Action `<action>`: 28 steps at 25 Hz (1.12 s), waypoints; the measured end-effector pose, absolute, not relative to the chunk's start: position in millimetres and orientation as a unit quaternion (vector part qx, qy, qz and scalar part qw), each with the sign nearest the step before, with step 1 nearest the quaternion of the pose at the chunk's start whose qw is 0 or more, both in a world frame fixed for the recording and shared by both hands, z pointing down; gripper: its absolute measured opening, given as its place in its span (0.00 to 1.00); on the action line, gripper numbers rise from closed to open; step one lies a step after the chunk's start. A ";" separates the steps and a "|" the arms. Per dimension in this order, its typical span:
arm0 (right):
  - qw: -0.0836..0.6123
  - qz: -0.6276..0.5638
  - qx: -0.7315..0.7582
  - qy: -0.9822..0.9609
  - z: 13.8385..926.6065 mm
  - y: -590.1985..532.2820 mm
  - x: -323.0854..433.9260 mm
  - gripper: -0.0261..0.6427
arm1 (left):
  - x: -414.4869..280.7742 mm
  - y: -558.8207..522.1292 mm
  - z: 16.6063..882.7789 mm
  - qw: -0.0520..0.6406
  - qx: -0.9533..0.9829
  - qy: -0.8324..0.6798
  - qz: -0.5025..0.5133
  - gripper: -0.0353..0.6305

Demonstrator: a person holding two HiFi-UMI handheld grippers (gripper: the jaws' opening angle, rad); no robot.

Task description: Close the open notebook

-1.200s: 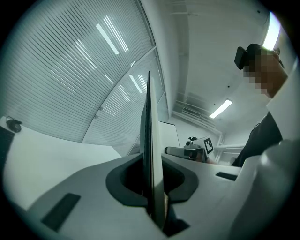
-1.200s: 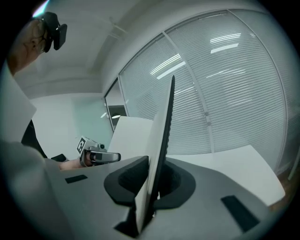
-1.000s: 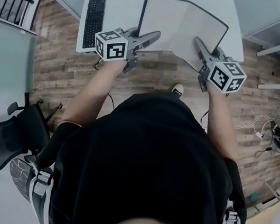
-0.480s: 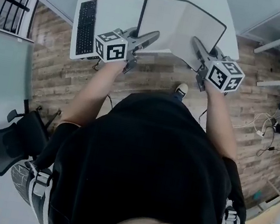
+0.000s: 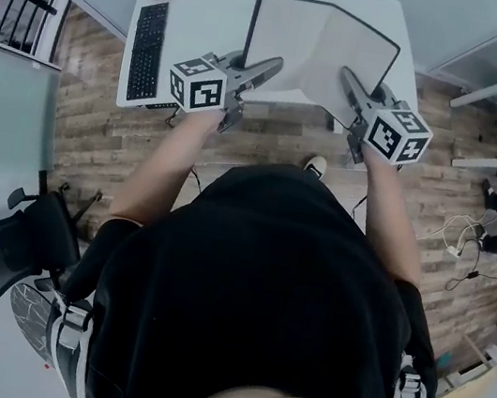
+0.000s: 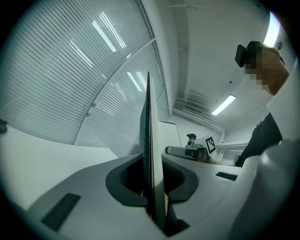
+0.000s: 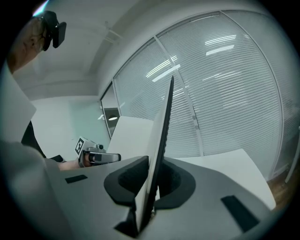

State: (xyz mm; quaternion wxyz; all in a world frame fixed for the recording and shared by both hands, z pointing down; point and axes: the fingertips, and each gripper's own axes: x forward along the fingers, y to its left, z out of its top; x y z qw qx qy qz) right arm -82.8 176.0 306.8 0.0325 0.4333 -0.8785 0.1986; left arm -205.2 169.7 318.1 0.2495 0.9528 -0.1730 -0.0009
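gripping the notebook point(image 5: 322, 49), left gripper point(image 5: 274, 63) faces right gripper point(image 5: 348, 75).

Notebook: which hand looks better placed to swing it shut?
Right, narrowly. Both jaws are clamped on the notebook, but the half held by the right gripper looks angled inward; the half in the left gripper looks flatter.

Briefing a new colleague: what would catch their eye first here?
The large open notebook at top centre of the head view, its left half clamped in the left gripper and its right half in the right gripper. Left of it, a black keyboard lies on the white desk.
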 end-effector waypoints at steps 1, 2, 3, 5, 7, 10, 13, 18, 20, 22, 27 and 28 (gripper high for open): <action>0.034 0.199 0.432 -0.879 307.0 176.2 -83.2 0.13 | -205.5 170.1 318.2 0.250 0.952 -0.175 -0.001 0.14; 0.035 0.199 0.430 -0.880 307.2 176.1 -83.4 0.13 | -205.7 170.6 318.2 0.250 0.952 -0.177 -0.001 0.14; 0.036 0.199 0.428 -0.881 307.3 175.9 -83.5 0.13 | -205.7 170.9 318.1 0.250 0.952 -0.179 -0.001 0.14; 0.038 0.199 0.425 -0.882 307.6 174.9 -83.5 0.13 | -205.4 171.1 318.4 0.251 0.951 -0.182 -0.002 0.14; 0.039 0.201 0.422 -0.883 309.2 173.6 -83.7 0.13 | -205.4 170.6 320.0 0.252 0.950 -0.185 -0.001 0.14; 0.039 0.202 0.418 -0.885 310.5 170.7 -79.8 0.13 | -201.8 167.9 320.9 0.253 0.948 -0.191 -0.003 0.14; 0.037 0.206 0.416 -0.885 312.2 162.8 -58.6 0.13 | -181.7 161.4 320.5 0.254 0.946 -0.200 -0.007 0.14; 0.035 0.216 0.411 -0.885 319.0 140.9 -19.0 0.13 | -144.9 141.9 325.8 0.264 0.942 -0.207 -0.007 0.14; 0.035 0.218 0.408 -0.886 321.2 138.2 -13.7 0.13 | -139.9 138.8 327.4 0.265 0.941 -0.210 -0.006 0.14; 0.035 0.218 0.405 -0.887 322.6 134.9 -9.2 0.13 | -135.7 135.2 328.6 0.267 0.940 -0.213 -0.007 0.14; 0.038 0.222 0.399 -0.889 329.1 118.6 9.3 0.13 | -117.6 120.1 333.7 0.276 0.936 -0.219 -0.009 0.14; 0.039 0.223 0.398 -0.889 330.6 115.2 13.3 0.13 | -113.7 117.2 335.0 0.277 0.935 -0.221 -0.009 0.14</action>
